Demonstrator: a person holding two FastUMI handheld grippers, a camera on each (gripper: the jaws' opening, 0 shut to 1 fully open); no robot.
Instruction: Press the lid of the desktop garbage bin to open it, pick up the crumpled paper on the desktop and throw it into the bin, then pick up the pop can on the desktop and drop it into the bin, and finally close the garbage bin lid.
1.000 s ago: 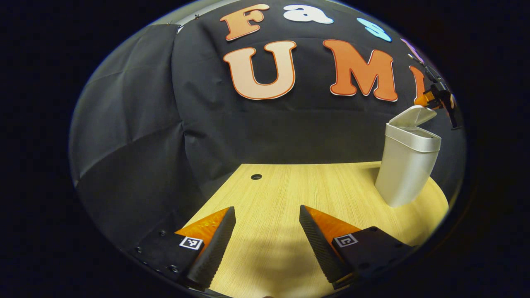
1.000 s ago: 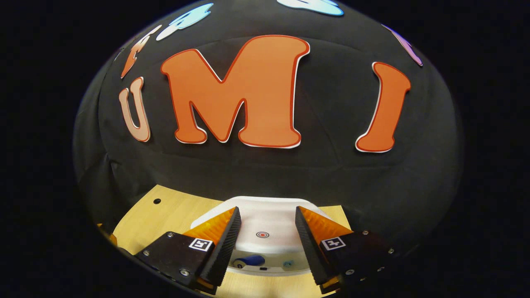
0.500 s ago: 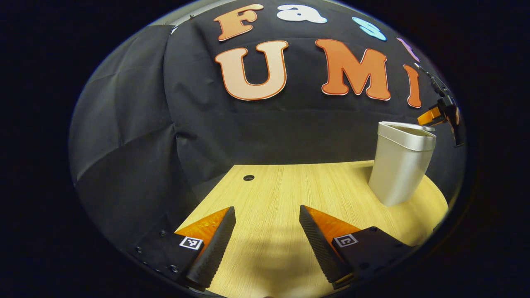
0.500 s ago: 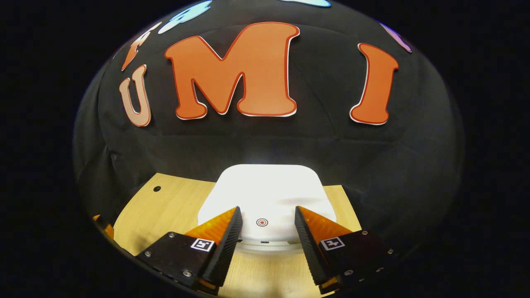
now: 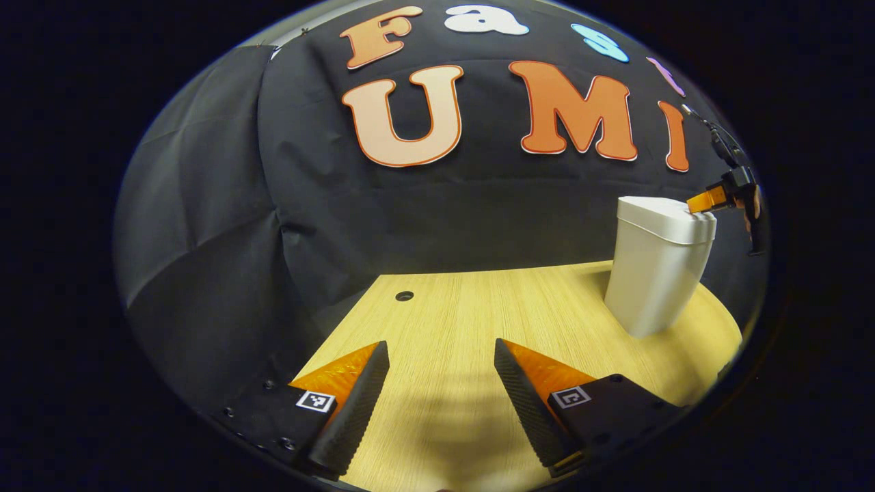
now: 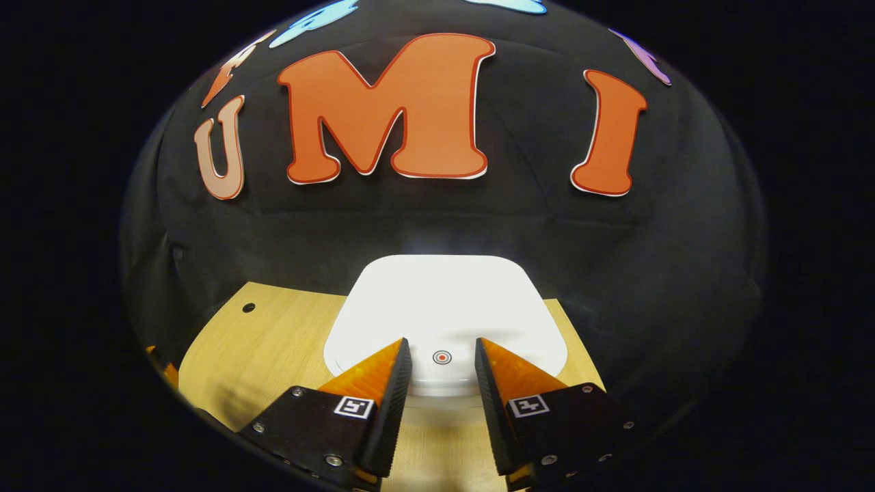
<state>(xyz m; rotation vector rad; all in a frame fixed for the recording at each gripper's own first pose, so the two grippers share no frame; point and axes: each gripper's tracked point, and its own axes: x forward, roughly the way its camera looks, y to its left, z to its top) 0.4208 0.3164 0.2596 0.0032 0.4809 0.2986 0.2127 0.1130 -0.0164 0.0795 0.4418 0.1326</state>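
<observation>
Fingers [image 6: 396, 383] of the right gripper [image 6: 443, 403] sit a narrow gap apart, holding nothing, their tips poised at the near edge of the bin's lid [image 6: 444, 307], either side of a small red ring mark [image 6: 442, 357] on it. That lid lies flat and shut on the bin [image 5: 655, 270] in both views, so the closing step looks all but done. From the left gripper view, the right gripper [image 5: 711, 199] shows just at the top front corner of the bin, touching or very nearly touching the lid; I can't tell which.

To finish this well, I'd say press straight down at the ring mark, gently and briefly, just enough for the catch to take, then lift straight up. A sideways shove could tip or slide the bin, since it is tall and narrow and stands free on the tabletop [image 5: 478, 314]. Lifting off without dragging should keep a push-type latch from springing open again.

Out from the bin, the left gripper [image 5: 441, 400] hangs low over the bare tabletop, well apart from the bin, its fingers [image 5: 355, 403] spread wide and empty. Beyond it, a small round hole [image 5: 404, 296] sits in the tabletop near the far edge, with black cloth [image 5: 205, 239] behind.
</observation>
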